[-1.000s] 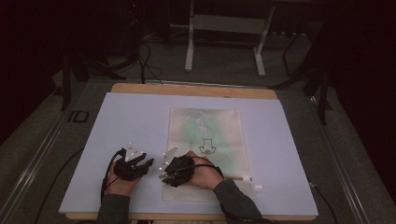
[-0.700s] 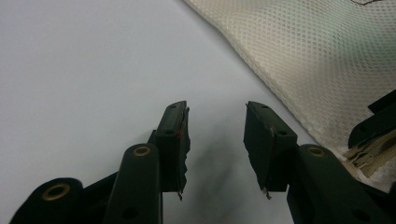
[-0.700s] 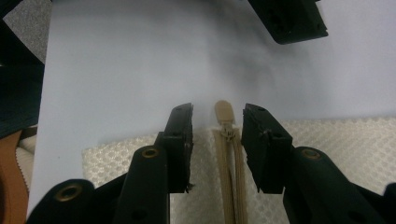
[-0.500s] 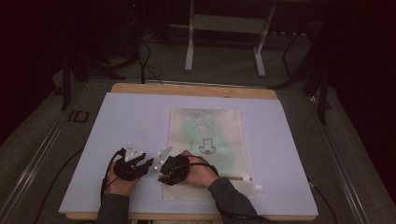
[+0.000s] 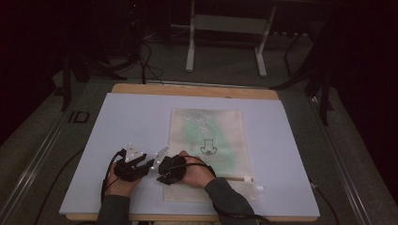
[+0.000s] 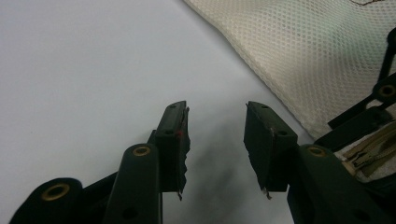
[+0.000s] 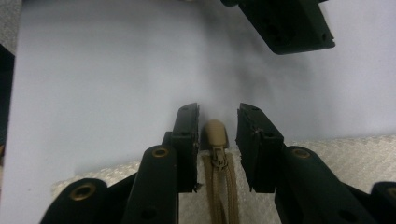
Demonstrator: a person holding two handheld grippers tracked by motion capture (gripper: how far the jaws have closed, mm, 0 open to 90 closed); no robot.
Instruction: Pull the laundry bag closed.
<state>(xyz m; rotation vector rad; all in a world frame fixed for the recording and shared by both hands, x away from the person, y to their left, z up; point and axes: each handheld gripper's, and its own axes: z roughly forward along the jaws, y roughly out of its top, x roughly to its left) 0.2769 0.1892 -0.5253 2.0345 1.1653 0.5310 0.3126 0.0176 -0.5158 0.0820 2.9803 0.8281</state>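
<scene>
Left gripper [image 5: 151,165] sits on the lavender mat [image 5: 131,122] covering the bench [image 5: 197,90], near its front edge, just left of the mesh bag [image 5: 206,140]. In the left gripper view its fingers [image 6: 175,140] stand apart with nothing but bare mat between them; the bag's cream mesh [image 6: 299,56] runs off to the upper right, and a bit of tan zipper tape [image 6: 369,154] shows at the right edge beside the other gripper's black linkage.

Right gripper [image 5: 162,176] is just beside the left one, at the bag's near left corner, hand [image 5: 195,171] lying over the bag. In the right gripper view its fingers [image 7: 187,140] straddle the tan zipper pull [image 7: 215,133] at the end of the zipper [image 7: 223,196]. They've just been closing, with the pull between them. The left pad is at or very close to the pull; a narrow gap shows on the right side, so not clamped on it. The left gripper's finger [image 7: 289,23] hangs in at the top of that view.

The bag lies flat in the middle of the mat, long side running away from the person, zipper edge toward the front. Greenish contents show through the mesh, plus a small dark printed emblem [image 5: 207,149], too small to read. No legible text or brand anywhere.

White tag or clip [image 5: 257,188] lies at the bag's near right corner.
</scene>
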